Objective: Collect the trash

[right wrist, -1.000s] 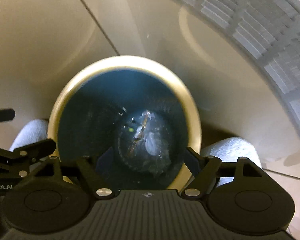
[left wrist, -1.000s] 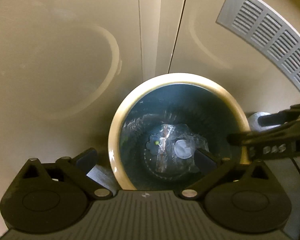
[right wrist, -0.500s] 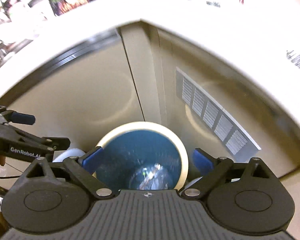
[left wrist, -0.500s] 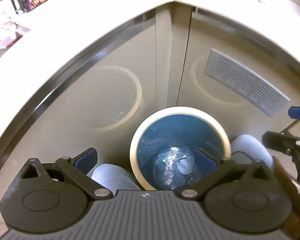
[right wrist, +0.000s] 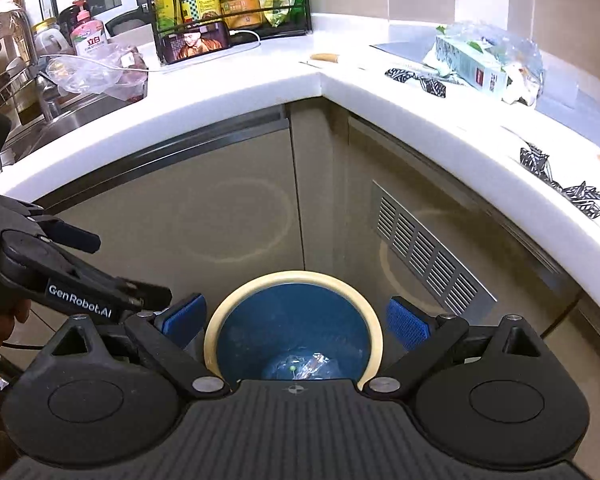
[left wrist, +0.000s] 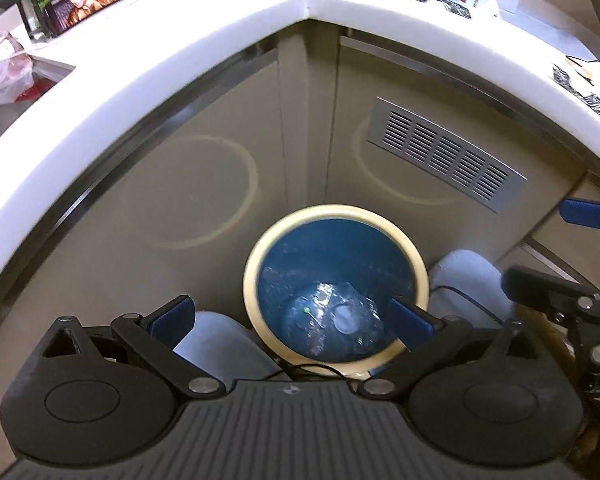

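Two desk (right wrist: 236, 92) runs meet at a corner above the cabinet doors. Below it I see the blue bin (left wrist: 336, 284) standing upright, mouth facing up at me, clear plastic trash (left wrist: 340, 316) crumpled at its bottom. Left tongs (left wrist: 290, 316) and right tongs (right wrist: 296, 322) both hang spread wide, empty, over the bin.

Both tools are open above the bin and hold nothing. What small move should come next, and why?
Probably lift the right tool toward the counter on its right side. The bin already holds clear wrapping, both tools are open and hold nothing, the left tool included, and black-and-white scraps lie on the counter near a green carton.
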A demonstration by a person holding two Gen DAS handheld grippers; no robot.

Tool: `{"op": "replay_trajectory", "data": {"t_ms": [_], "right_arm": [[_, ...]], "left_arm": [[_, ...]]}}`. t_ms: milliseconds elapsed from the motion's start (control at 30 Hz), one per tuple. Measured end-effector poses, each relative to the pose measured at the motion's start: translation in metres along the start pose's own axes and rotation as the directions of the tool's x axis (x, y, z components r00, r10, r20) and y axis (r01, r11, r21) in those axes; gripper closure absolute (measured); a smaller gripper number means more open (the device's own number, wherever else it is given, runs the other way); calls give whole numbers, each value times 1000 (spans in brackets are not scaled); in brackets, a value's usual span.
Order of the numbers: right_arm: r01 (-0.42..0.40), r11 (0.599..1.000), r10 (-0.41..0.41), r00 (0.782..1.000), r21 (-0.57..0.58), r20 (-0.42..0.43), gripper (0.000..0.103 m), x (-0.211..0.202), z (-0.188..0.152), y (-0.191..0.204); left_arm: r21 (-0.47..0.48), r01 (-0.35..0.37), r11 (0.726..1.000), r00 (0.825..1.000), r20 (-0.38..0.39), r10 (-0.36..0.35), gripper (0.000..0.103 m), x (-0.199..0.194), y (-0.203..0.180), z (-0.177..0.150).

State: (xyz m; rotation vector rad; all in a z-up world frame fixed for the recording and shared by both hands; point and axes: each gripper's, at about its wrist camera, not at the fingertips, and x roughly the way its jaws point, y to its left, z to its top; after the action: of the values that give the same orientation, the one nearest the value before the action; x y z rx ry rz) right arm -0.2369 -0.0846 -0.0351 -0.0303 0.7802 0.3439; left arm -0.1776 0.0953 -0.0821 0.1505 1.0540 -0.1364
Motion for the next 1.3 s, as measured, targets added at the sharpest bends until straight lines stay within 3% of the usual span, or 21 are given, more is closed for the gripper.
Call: {"op": "replay_trajectory", "data": {"t_ms": [133,533,867,1300], "right_arm": [[3,1000,-3,1000,2,8,6,-3,0,2],[1,1000,-1,1000,4,7,6,-5,-4,1],[13,996,-14,1000,84,12,6,-8,-8,-5],[-11,1000,11,1000,15,19,6,-1,3,7]], "left_arm": [[-16,31,999,999,-41,-31,0,2,1,-2],[-13,14,1000,999,-47,-14,0,3,-2,-4],[33,2,999,999,-48,0,0,3,-5,-4],[-10,-32,999,999,-12,32,0,-7,3,-4]]}}
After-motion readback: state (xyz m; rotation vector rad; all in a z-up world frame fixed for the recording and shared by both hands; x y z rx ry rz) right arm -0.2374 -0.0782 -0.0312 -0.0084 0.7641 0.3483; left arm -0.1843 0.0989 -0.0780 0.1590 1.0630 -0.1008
